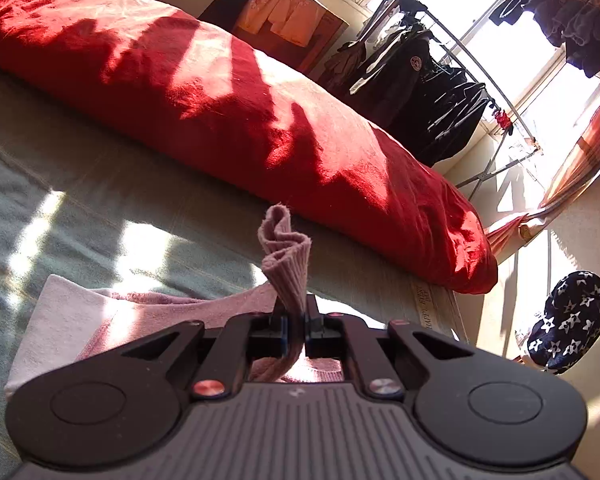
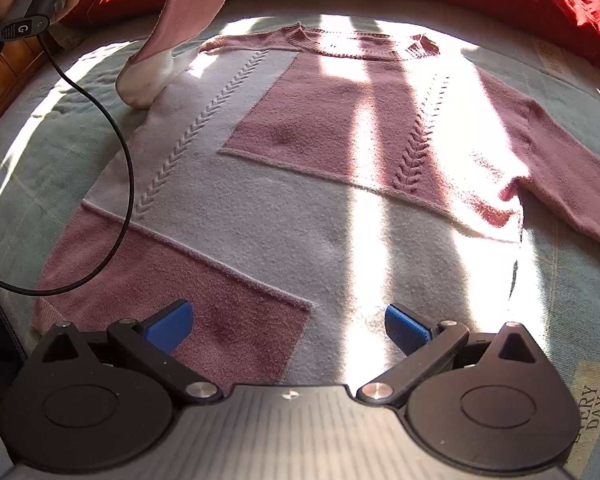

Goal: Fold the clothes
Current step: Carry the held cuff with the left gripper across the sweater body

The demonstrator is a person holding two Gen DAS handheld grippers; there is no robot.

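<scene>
Pink-and-cream knit marks the sweater (image 2: 300,184), spread flat, front up, on the pale green bed (image 2: 28,160). Nearest, the right claw (image 2: 288,326) hovers with jaws spread wide over the sweater's hem, holding nothing. Beyond, toward the sweater's far-left shoulder, the left claw (image 1: 296,326) is clamped on the ribbed sleeve cuff (image 1: 286,256), with the sleeve (image 2: 180,28) raised off the bed. Best carried straight across the chest and laid flat, I'd judge, avoiding twists. Behind the sweater lies a red duvet (image 1: 220,92).
</scene>
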